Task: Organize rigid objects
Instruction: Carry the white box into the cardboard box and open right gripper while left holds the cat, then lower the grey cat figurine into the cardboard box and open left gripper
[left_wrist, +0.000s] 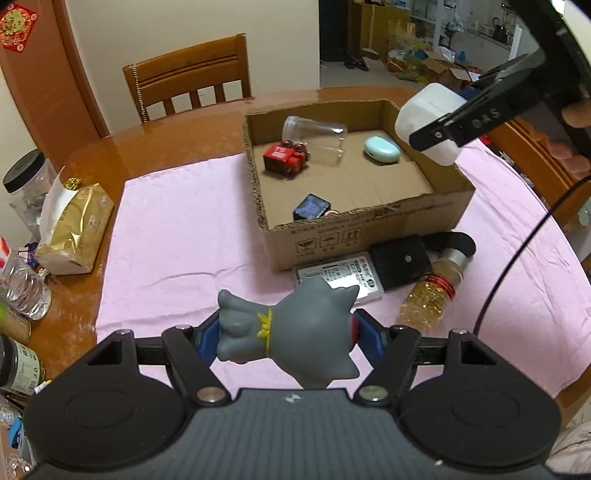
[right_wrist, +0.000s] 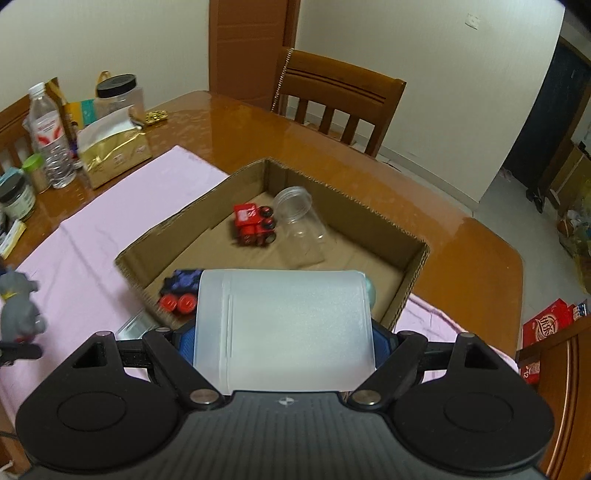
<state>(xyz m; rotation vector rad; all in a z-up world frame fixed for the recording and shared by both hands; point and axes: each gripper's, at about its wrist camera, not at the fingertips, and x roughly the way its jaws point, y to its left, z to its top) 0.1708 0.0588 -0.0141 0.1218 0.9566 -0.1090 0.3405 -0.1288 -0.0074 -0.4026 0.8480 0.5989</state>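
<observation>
My left gripper (left_wrist: 286, 332) is shut on a grey cat figurine (left_wrist: 295, 332) with a yellow collar, held above the pink cloth (left_wrist: 177, 236) in front of the cardboard box (left_wrist: 369, 225). My right gripper (right_wrist: 284, 332) is shut on a white translucent plastic container (right_wrist: 284, 328), held over the near right edge of the box (right_wrist: 413, 280); the left wrist view shows that container (left_wrist: 424, 114) above the box's right wall. Inside the box lie a red toy train (left_wrist: 286, 157), a clear jar (left_wrist: 317, 138) on its side, a mint case (left_wrist: 382, 147) and a dark toy (left_wrist: 312, 207).
In front of the box lie a silver flat pack (left_wrist: 332, 277), a black pouch (left_wrist: 400, 262) and a bottle of gold beads (left_wrist: 428, 299). A gold bag (left_wrist: 74, 229), jars and a water bottle (right_wrist: 50, 140) crowd the table's left side. Wooden chairs (left_wrist: 188, 77) stand behind the table.
</observation>
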